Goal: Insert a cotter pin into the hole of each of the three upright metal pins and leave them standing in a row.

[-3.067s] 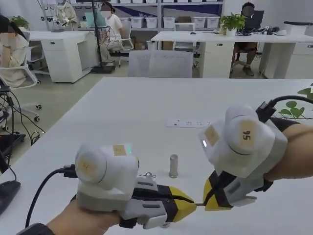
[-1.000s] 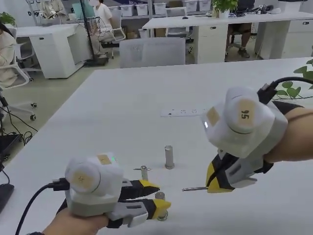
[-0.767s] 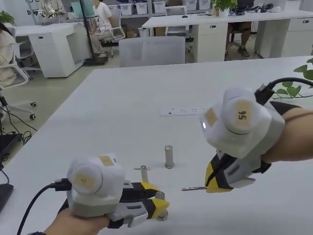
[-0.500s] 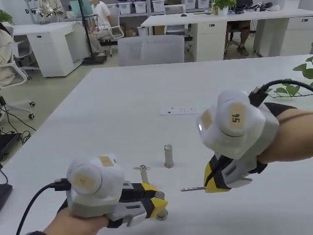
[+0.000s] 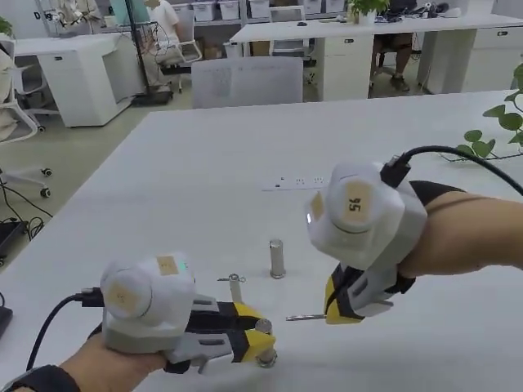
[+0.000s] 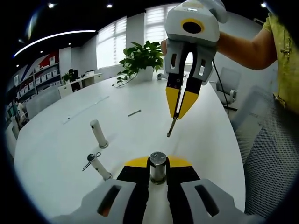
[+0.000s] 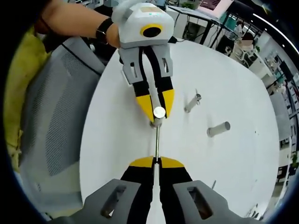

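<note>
Left gripper (image 5: 255,341): jaws pinched around an upright metal pin (image 5: 263,327), whose base sits on the white table (image 5: 204,188). Just beyond it stands a second pin (image 5: 236,287), with a fitted cotter pin (image 5: 229,279) through its head. Further right, a bare third pin (image 5: 277,258) stands apart. Right gripper (image 5: 331,314): jaws pressed onto a loose cotter pin (image 5: 304,317), held level. Its tip points at the held pin, near but not touching.

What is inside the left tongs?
An upright metal pin is clamped in the left tongs; its round top shows. The yellow tips cover most of its shaft, so its hole cannot be seen.
</note>
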{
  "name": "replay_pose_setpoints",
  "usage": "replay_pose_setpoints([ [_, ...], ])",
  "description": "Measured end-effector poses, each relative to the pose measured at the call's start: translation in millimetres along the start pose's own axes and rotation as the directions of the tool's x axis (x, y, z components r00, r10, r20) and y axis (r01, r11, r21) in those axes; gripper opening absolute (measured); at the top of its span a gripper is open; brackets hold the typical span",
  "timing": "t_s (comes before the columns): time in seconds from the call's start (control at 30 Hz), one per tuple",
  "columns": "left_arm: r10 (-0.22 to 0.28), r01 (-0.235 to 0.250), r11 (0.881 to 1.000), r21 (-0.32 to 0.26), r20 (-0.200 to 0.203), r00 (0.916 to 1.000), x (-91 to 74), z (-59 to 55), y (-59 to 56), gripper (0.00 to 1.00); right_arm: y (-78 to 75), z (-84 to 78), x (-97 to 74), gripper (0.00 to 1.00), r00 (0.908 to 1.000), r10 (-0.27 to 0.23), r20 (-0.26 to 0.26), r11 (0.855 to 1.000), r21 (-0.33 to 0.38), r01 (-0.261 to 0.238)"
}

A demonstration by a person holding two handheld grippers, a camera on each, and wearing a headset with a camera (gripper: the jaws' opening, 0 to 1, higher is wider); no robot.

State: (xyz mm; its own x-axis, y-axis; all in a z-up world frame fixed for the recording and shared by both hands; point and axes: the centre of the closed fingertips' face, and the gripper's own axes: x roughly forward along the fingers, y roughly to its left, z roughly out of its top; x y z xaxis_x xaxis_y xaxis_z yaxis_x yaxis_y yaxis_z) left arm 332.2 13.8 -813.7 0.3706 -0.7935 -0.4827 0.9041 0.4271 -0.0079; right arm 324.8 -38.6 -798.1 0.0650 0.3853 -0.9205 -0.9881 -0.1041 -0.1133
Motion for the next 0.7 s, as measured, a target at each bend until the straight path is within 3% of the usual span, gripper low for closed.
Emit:
replay_pose_setpoints([
  [0.3, -0.033, 0.033, 0.999, 0.018, 0.012, 0.9994, 0.5, -0.4, -0.9, 0.11, 1.6, 1.2, 11.8, 0.03, 1.0, -0.002, 0.009, 0.999, 0.048, 0.001],
  [0.7, -0.022, 0.021, 1.0, 0.014, 0.018, 0.9996, -0.3, -0.3, -0.9, 0.11, 2.4, 2.8, 19.0, 0.03, 0.9999, 0.01, 0.004, 0.998, 0.068, -0.011],
])
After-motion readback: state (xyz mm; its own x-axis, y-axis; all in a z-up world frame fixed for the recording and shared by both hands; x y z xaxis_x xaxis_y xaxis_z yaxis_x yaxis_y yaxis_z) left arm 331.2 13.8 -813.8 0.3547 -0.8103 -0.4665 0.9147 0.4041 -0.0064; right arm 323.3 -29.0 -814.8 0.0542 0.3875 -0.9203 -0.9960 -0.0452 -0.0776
